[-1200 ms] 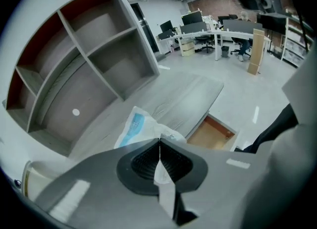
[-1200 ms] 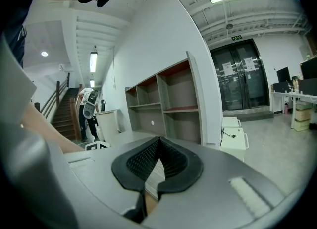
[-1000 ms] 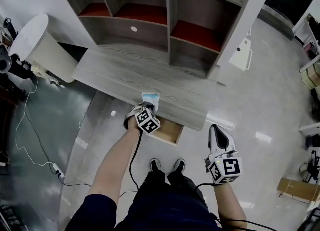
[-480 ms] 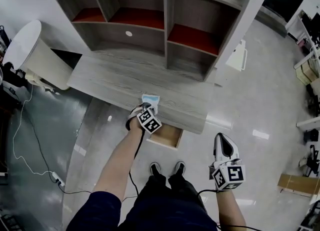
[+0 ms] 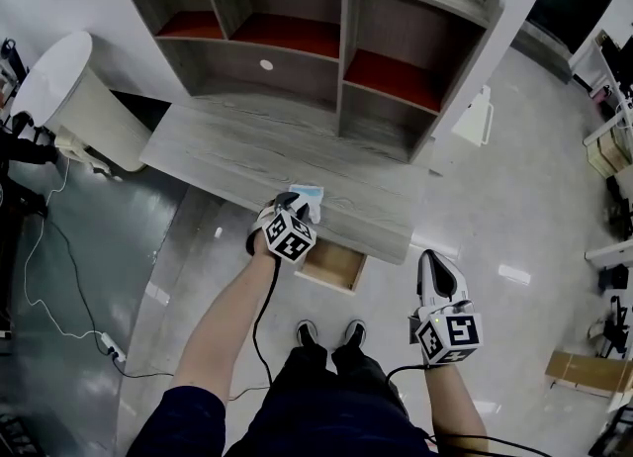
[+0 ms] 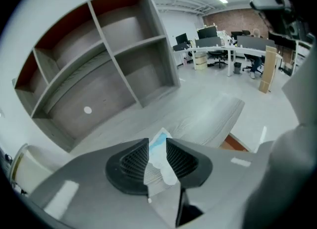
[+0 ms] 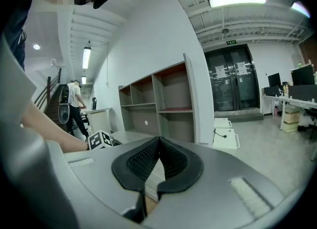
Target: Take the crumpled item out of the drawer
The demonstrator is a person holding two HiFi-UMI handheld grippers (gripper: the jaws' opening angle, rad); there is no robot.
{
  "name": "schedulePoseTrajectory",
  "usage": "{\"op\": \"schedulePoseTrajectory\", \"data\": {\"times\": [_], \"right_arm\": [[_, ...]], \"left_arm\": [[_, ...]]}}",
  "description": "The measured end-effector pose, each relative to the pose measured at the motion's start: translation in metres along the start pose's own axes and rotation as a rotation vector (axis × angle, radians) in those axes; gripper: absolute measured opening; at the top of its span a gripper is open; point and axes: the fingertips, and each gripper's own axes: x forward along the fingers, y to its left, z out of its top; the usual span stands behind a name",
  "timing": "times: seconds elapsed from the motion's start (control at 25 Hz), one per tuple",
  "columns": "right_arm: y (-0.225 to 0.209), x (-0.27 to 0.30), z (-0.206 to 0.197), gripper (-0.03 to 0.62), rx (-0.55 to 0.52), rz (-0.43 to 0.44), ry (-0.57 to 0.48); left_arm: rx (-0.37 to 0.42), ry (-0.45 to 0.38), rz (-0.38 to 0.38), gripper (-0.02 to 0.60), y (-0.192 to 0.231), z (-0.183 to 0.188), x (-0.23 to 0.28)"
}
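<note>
Head view: drawer [image 5: 334, 265] open — crumpled item [image 5: 309, 194] pinched in left gripper [image 5: 297, 208].

White with a pale blue streak, that was the crumpled item [image 6: 158, 162], and the left gripper [image 6: 157, 146] had black ribbed pads [image 6: 131, 166] in a grey body, its cube [image 5: 290, 237] chequered with black-and-white square markers just like the one on the right gripper [image 5: 436, 269]. The desk [image 5: 227, 153] was grey with a streaky wood grain. The shelf unit [image 5: 341, 49] was the same grey but with red-brown shelf boards, and the drawer [image 5: 334, 265] was light tan inside, over a glossy pale grey floor [image 5: 495, 218].
</note>
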Motion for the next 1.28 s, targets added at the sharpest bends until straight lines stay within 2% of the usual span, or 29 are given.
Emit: {"op": "schedulePoseTrajectory", "data": {"times": [0.32,0.6,0.8,1.0,1.28], "right_arm": [[0.018,0.015,0.022,0.006,-0.011,0.056,-0.052],[0.024,0.019,0.052,0.006,-0.019,0.072,-0.111],[0.03,0.01,0.085,0.005,-0.03,0.084,-0.175],[0.041,0.0,0.118,0.006,-0.042,0.119,-0.264],[0.062,-0.016,0.152,0.006,-0.093,0.156,-0.351]], "left_arm": [[-0.155,-0.202,0.096,0.086,0.036,0.042,-0.078],[-0.318,-0.476,0.121,0.08,0.054,0.103,-0.18],[-0.342,-0.645,0.156,0.02,0.05,0.143,-0.252],[-0.35,-0.741,0.202,0.003,0.046,0.164,-0.303],[-0.454,-0.825,0.277,0.003,0.05,0.175,-0.352]]}}
